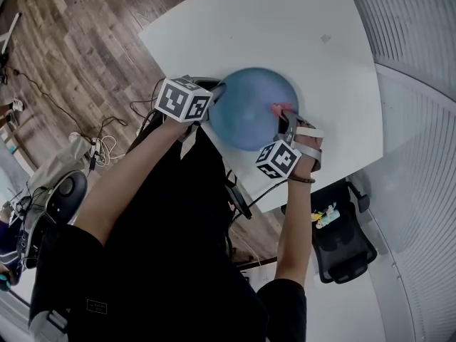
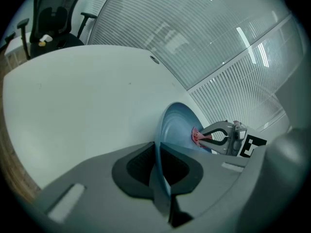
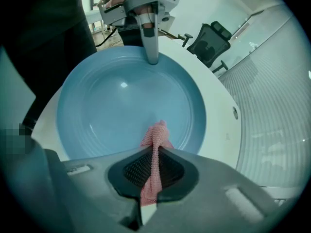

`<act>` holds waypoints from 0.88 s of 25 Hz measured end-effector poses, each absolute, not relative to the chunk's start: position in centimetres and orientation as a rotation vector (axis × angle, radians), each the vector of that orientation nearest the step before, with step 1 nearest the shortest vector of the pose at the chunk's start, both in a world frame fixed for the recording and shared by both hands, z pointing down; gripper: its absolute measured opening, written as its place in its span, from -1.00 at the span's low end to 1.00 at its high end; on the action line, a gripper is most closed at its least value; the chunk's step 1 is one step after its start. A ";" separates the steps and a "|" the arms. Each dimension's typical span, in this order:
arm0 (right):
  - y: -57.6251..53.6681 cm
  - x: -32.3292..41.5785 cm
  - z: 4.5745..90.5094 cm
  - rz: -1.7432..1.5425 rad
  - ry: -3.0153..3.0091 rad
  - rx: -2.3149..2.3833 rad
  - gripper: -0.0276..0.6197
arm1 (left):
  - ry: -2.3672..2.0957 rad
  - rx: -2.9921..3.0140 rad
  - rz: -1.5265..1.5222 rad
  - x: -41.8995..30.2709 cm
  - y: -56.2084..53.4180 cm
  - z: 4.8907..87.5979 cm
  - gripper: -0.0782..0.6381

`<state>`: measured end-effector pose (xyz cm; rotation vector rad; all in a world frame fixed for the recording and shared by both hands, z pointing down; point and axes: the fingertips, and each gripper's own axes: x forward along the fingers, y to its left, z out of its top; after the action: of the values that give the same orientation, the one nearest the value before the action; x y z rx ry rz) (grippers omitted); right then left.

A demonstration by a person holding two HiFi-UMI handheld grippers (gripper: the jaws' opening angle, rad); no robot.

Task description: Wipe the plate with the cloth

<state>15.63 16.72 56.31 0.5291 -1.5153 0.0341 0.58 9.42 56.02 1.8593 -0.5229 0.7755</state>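
Observation:
A round blue plate (image 1: 251, 109) (image 3: 116, 106) lies on the white table (image 1: 299, 41). My left gripper (image 1: 214, 95) is shut on the plate's near left rim (image 2: 160, 154), which runs edge-on between its jaws. My right gripper (image 1: 283, 120) (image 3: 154, 147) is shut on a pink mesh cloth (image 3: 154, 144), whose bunched tip rests on the plate's surface near the right rim (image 1: 279, 110). The left gripper view also catches the cloth (image 2: 196, 136) and the right gripper (image 2: 200, 136) over the plate (image 2: 175, 127).
The table's near edge (image 1: 235, 184) runs close under both hands. A black office chair (image 1: 342, 241) with small items on its seat stands at the lower right. Cables (image 1: 107, 148) lie on the wooden floor at the left. A ribbed wall (image 1: 420, 120) stands at the right.

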 end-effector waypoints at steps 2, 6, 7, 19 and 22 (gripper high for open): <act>18.3 15.4 56.3 0.068 -1.509 0.486 -0.89 | -0.523 1.858 0.775 0.6 9.5 56.0 -0.73; 20.7 14.5 56.4 0.122 -1.515 0.405 -0.89 | -0.522 1.862 0.778 0.6 9.3 56.0 -0.73; 21.2 14.3 56.4 0.132 -1.520 0.391 -0.89 | -0.521 1.863 0.779 0.6 9.3 56.0 -0.73; 25.9 10.0 56.6 0.240 -1.673 0.229 -0.89 | -0.522 1.867 0.781 0.9 9.3 56.1 -0.73; 26.5 9.0 56.7 0.243 -1.706 0.216 -0.89 | -0.519 1.868 0.783 1.0 9.3 56.1 -0.72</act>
<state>9.04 26.49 56.68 0.2164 -1.7062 0.2434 1.00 9.33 56.09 1.8677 -0.5192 0.7833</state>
